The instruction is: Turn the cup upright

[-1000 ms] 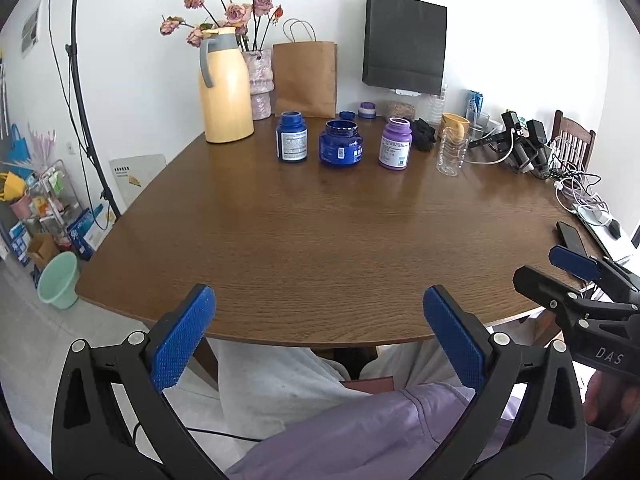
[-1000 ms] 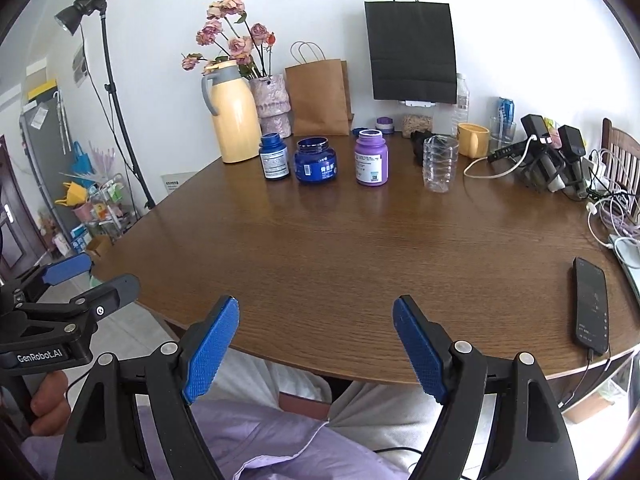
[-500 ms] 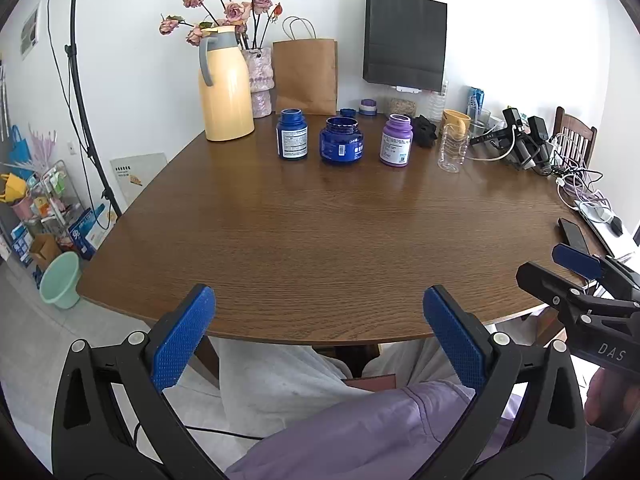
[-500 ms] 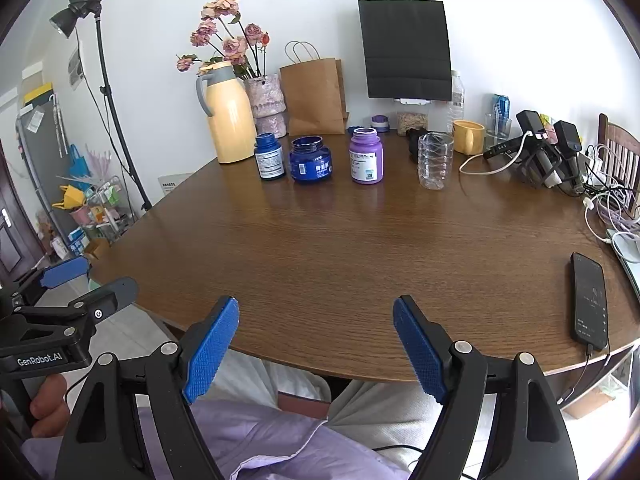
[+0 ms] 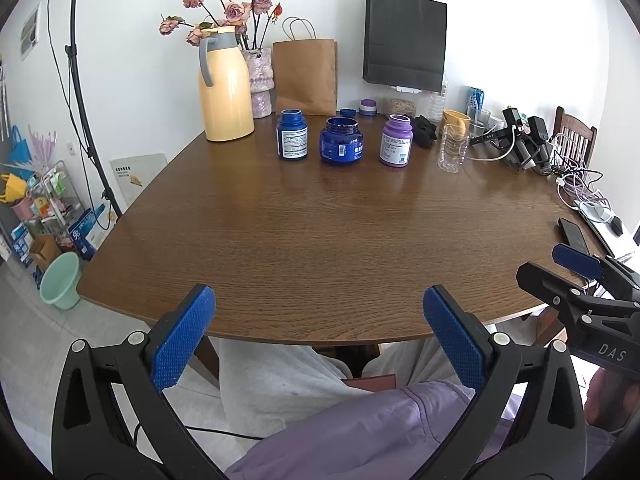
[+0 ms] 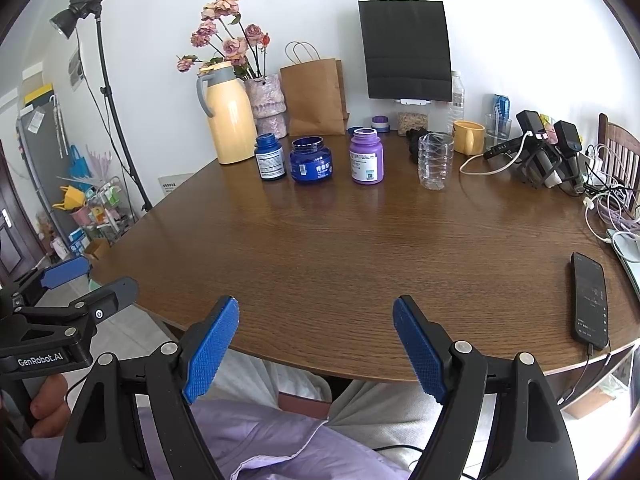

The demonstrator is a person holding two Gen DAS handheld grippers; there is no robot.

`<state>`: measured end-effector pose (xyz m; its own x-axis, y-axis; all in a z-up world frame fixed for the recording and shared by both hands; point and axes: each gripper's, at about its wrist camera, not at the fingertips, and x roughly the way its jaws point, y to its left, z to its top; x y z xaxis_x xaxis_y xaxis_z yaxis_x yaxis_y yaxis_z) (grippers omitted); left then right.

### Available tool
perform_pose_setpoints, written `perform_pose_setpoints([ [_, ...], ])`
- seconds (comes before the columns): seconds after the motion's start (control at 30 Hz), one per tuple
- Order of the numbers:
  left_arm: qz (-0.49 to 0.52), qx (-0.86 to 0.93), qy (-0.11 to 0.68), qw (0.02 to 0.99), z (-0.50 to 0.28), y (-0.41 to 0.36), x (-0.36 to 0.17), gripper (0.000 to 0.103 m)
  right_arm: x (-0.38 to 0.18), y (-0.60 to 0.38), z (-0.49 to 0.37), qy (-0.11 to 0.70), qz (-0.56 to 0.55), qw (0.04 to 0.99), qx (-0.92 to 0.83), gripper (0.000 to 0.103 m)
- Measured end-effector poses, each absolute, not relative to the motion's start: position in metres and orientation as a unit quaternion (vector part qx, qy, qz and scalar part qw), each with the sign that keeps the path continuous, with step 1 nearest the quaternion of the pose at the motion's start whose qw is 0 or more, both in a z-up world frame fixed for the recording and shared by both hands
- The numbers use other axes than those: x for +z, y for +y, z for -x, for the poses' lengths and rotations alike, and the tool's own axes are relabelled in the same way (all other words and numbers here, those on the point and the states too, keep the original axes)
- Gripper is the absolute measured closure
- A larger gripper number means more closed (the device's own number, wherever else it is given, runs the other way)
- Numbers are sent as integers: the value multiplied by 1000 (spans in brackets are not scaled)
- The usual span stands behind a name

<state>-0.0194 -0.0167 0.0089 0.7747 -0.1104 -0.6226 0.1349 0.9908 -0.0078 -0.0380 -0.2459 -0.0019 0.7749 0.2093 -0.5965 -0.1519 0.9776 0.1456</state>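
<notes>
A clear ribbed plastic cup [image 6: 435, 161] stands on the far side of the brown table [image 6: 360, 248], right of the purple jar; it also shows in the left wrist view [image 5: 453, 149]. I cannot tell which end is up. My left gripper [image 5: 318, 312] is open and empty over the near table edge. My right gripper [image 6: 316, 320] is open and empty, also at the near edge, far from the cup. Each gripper shows in the other's view, the right gripper [image 5: 560, 268] at the right side and the left gripper [image 6: 84, 280] at the left side.
Two blue jars [image 6: 311, 159] and a purple jar [image 6: 366, 156] stand in a row at the back. A yellow thermos [image 6: 229, 114], flower vase, paper bags, yellow mug [image 6: 468, 137] and cables line the far and right edges. A phone [image 6: 590, 300] lies at right.
Both views have drifted slightly; the far objects sit a little differently in frame. Both grippers stay open and empty.
</notes>
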Motion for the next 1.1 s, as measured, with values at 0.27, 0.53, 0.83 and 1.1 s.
perform_pose_setpoints([
  [0.27, -19, -64, 331, 941, 19, -16, 8, 0, -2, -245, 38, 324, -43, 940, 97, 20],
  [0.53, -19, -63, 331, 941, 19, -14, 7, 0, -2, -245, 39, 324, -43, 940, 97, 20],
  [0.83, -20, -62, 335, 940, 19, -12, 6, 0, -4, -244, 38, 328, -43, 939, 97, 20],
  [1.1, -21, -64, 336, 939, 19, -13, 6, 0, -5, -245, 38, 328, -43, 939, 97, 20],
])
